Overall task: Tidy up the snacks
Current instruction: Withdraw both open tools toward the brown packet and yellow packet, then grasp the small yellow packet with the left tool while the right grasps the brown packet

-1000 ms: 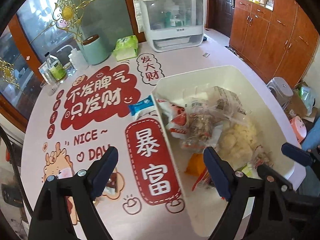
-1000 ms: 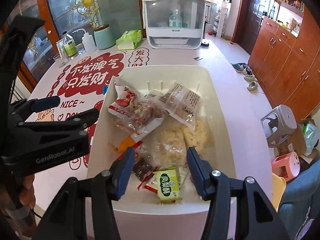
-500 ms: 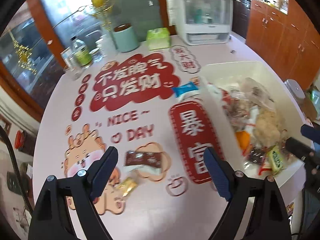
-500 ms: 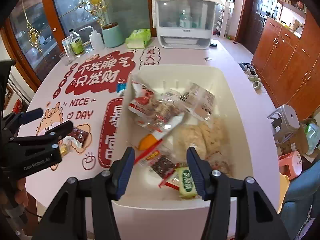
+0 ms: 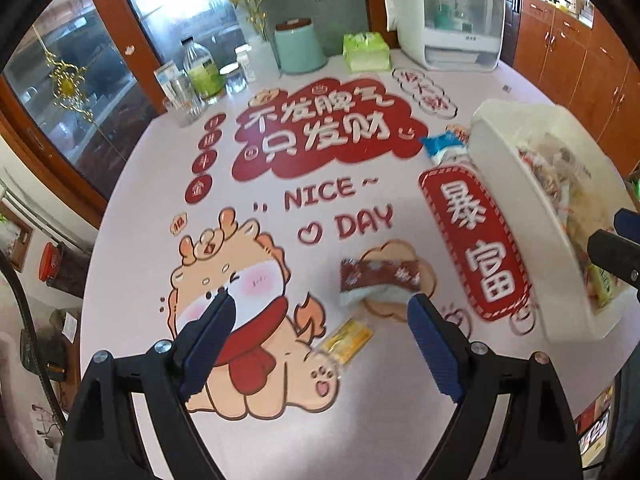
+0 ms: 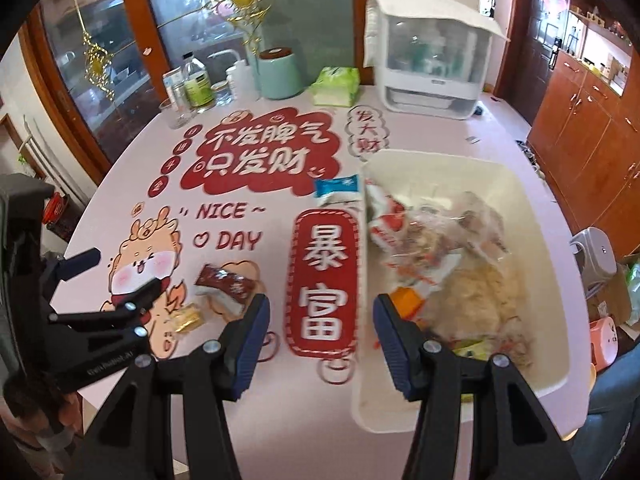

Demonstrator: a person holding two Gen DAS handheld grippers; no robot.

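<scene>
**Loose snacks lie outside the bin**

Both hand-held grippers, left (image 5: 320, 320) and right (image 6: 318, 322), gape wide and empty. A brown packet (image 5: 378, 276) and yellow packet (image 5: 350, 339) lie lower centre on the surface (image 5: 132, 220); the white bin (image 6: 536, 216) of snacks sits right.

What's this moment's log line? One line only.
left gripper open, empty; right gripper open, empty; brown packet, yellow packet, blue packet on table; bin part-full
</scene>
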